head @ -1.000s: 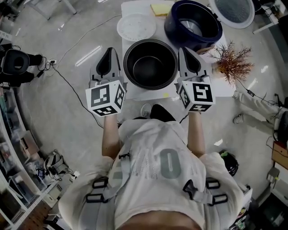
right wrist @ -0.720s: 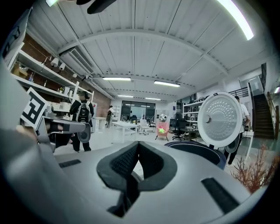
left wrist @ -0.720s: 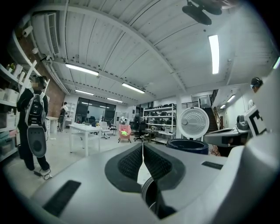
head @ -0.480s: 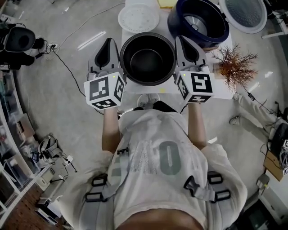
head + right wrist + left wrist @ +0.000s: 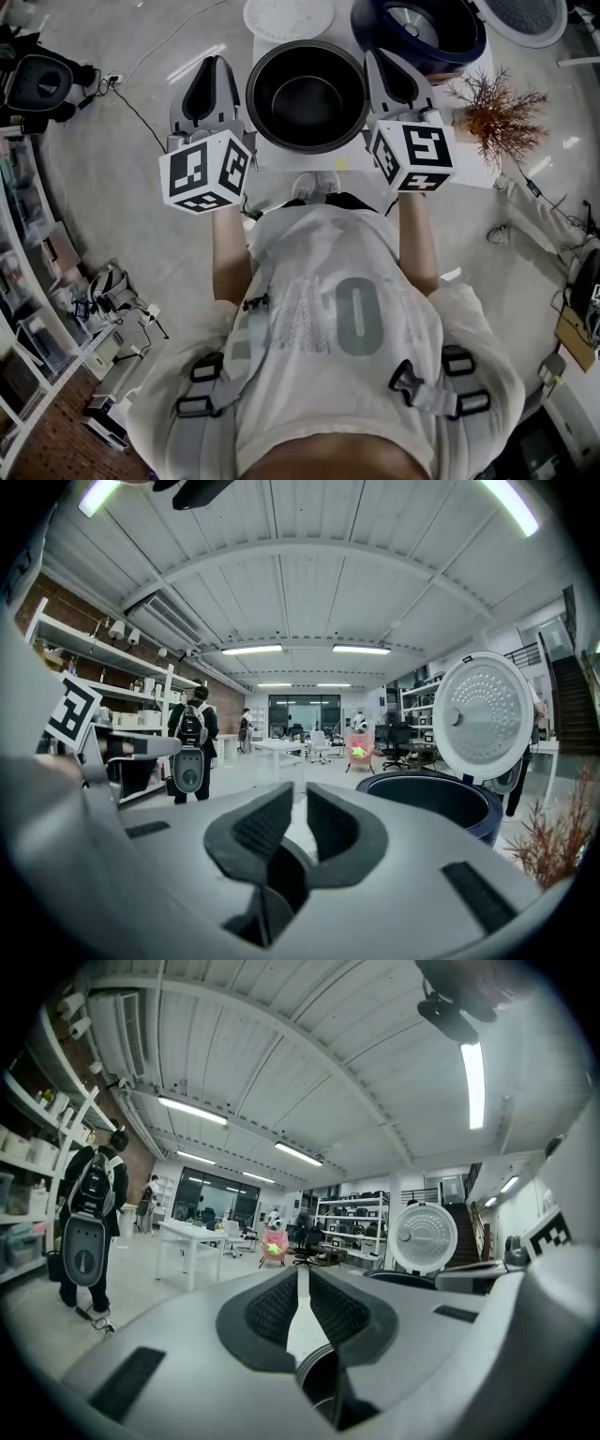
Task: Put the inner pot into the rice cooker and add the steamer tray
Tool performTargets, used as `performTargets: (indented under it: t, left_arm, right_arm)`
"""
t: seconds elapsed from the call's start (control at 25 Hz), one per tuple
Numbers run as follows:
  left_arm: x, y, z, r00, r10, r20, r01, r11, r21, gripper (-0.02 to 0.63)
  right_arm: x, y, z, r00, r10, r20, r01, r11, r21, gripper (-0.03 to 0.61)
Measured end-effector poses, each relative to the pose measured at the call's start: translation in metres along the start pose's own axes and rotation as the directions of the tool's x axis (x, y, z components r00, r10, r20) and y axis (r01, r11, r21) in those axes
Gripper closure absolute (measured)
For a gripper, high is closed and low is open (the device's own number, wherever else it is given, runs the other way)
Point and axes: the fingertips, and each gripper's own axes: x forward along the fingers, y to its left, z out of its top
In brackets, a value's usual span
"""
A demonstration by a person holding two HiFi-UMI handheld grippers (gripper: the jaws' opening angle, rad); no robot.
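The black inner pot (image 5: 307, 94) stands empty on the white table (image 5: 281, 161), between my two grippers. My left gripper (image 5: 215, 64) lies along its left side and my right gripper (image 5: 377, 56) along its right side. Both point away from me, roughly level. Whether either touches the pot wall I cannot tell. The left gripper (image 5: 302, 1274) and the right gripper (image 5: 300, 794) are shut with nothing between the pads. The dark blue rice cooker (image 5: 419, 33) is open at the back right, its lid (image 5: 492, 714) raised. The white steamer tray (image 5: 288, 17) lies flat behind the pot.
A dried reddish plant (image 5: 497, 108) stands on the table's right end beside the cooker. Cables (image 5: 141, 70) run over the floor on the left, beside shelving (image 5: 28, 244). A person with a backpack (image 5: 94, 1204) stands far off in the room.
The head view has tilted, so pot, cooker and tray have slid toward the top of the frame. The left gripper has drifted slightly left of the pot. Both grippers stay shut.
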Motion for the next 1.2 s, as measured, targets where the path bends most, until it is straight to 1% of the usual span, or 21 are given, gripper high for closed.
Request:
performTargets:
  t: [0.04, 0.08, 0.12, 0.2, 0.24, 0.32, 0.4, 0.52, 0.56, 0.6, 0.64, 0.68, 0.76, 0.84, 0.88, 0.96, 1.0, 1.04, 1.08, 1.12, 1.2]
  left_arm:
    - [0.0, -0.002, 0.004, 1.0, -0.011, 0.009, 0.011, 1.0, -0.012, 0.589]
    - [0.001, -0.004, 0.008, 1.0, -0.024, 0.018, 0.025, 1.0, -0.014, 0.581]
    - [0.002, -0.007, 0.013, 0.999, -0.042, 0.03, 0.042, 0.999, -0.007, 0.538]
    - [0.003, -0.013, 0.024, 0.995, -0.081, 0.062, 0.081, 0.997, 0.012, 0.388]
    - [0.003, -0.014, 0.03, 0.992, -0.093, 0.085, 0.092, 0.996, 0.015, 0.343]
    - [0.001, -0.012, 0.041, 0.987, -0.095, 0.131, 0.094, 0.995, 0.015, 0.31]
    - [-0.001, -0.007, 0.046, 0.986, -0.079, 0.146, 0.076, 0.997, 0.024, 0.305]
    - [-0.001, -0.002, 0.043, 0.99, -0.051, 0.13, 0.044, 0.997, 0.059, 0.305]
    - [0.0, -0.002, 0.04, 0.991, -0.05, 0.124, 0.044, 0.998, 0.047, 0.305]
    - [0.0, -0.001, 0.038, 0.991, -0.055, 0.12, 0.054, 0.998, 0.008, 0.305]
    - [0.001, 0.0, 0.034, 0.991, -0.065, 0.116, 0.072, 0.996, -0.059, 0.305]
    - [0.002, 0.003, 0.028, 0.991, -0.078, 0.112, 0.094, 0.985, -0.142, 0.305]
    - [0.006, 0.01, 0.012, 0.989, -0.109, 0.101, 0.135, 0.942, -0.308, 0.305]
    - [0.009, 0.014, -0.009, 0.987, -0.139, 0.082, 0.161, 0.89, -0.426, 0.307]
    - [0.009, 0.016, -0.021, 0.986, -0.152, 0.066, 0.165, 0.87, -0.465, 0.305]
    - [0.008, 0.019, -0.046, 0.986, -0.168, 0.012, 0.15, 0.847, -0.511, 0.307]
    - [0.007, 0.021, -0.059, 0.985, -0.17, -0.018, 0.135, 0.835, -0.534, 0.307]
    - [0.006, 0.023, -0.073, 0.985, -0.171, -0.038, 0.119, 0.815, -0.568, 0.307]
    - [0.005, 0.025, -0.084, 0.984, -0.172, -0.047, 0.108, 0.784, -0.611, 0.307]
    - [0.004, 0.024, -0.095, 0.983, -0.177, -0.049, 0.102, 0.746, -0.658, 0.307]
    - [0.002, 0.022, -0.115, 0.978, -0.202, -0.056, 0.096, 0.671, -0.735, 0.307]
  right_arm:
    - [0.0, -0.001, 0.001, 1.0, 0.018, -0.002, -0.018, 1.0, 0.016, 0.483]
    - [0.0, -0.002, 0.003, 0.999, 0.039, -0.001, -0.038, 0.999, 0.035, 0.38]
    - [-0.001, -0.003, 0.006, 0.999, 0.052, 0.007, -0.052, 0.997, 0.051, 0.319]
    - [-0.004, -0.009, 0.012, 0.998, 0.049, 0.033, -0.051, 0.997, 0.06, 0.215]
    - [-0.006, -0.014, 0.015, 0.998, 0.039, 0.044, -0.042, 0.997, 0.058, 0.193]
    - [-0.009, -0.022, 0.022, 0.998, 0.021, 0.064, -0.025, 0.998, 0.065, 0.187]
    - [-0.009, -0.027, 0.026, 0.997, 0.016, 0.077, -0.023, 0.996, 0.087, 0.187]
    - [-0.011, -0.033, 0.028, 0.996, 0.021, 0.087, -0.03, 0.994, 0.109, 0.187]
    - [-0.011, -0.034, 0.028, 0.996, 0.027, 0.088, -0.038, 0.992, 0.12, 0.189]
    - [-0.012, -0.036, 0.026, 0.996, 0.036, 0.087, -0.048, 0.99, 0.136, 0.189]
    - [-0.012, -0.037, 0.023, 0.995, 0.045, 0.084, -0.058, 0.986, 0.157, 0.189]
    - [-0.012, -0.038, 0.019, 0.995, 0.054, 0.078, -0.067, 0.981, 0.181, 0.189]
    - [-0.012, -0.04, 0.006, 0.996, 0.067, 0.066, -0.081, 0.967, 0.243, 0.189]
    - [-0.011, -0.044, -0.01, 0.996, 0.079, 0.053, -0.092, 0.943, 0.32, 0.189]
    - [-0.011, -0.046, -0.019, 0.995, 0.085, 0.045, -0.096, 0.928, 0.361, 0.189]
    - [-0.01, -0.05, -0.036, 0.994, 0.101, 0.03, -0.104, 0.888, 0.447, 0.189]
    - [-0.01, -0.051, -0.046, 0.994, 0.11, 0.024, -0.107, 0.864, 0.492, 0.189]
    - [-0.01, -0.052, -0.055, 0.993, 0.118, 0.021, -0.111, 0.837, 0.536, 0.189]
    - [-0.01, -0.052, -0.065, 0.992, 0.126, 0.018, -0.113, 0.808, 0.578, 0.189]
    - [-0.01, -0.051, -0.076, 0.991, 0.134, 0.015, -0.115, 0.778, 0.618, 0.19]
    - [-0.012, -0.048, -0.095, 0.988, 0.152, 0.011, -0.118, 0.718, 0.686, 0.228]
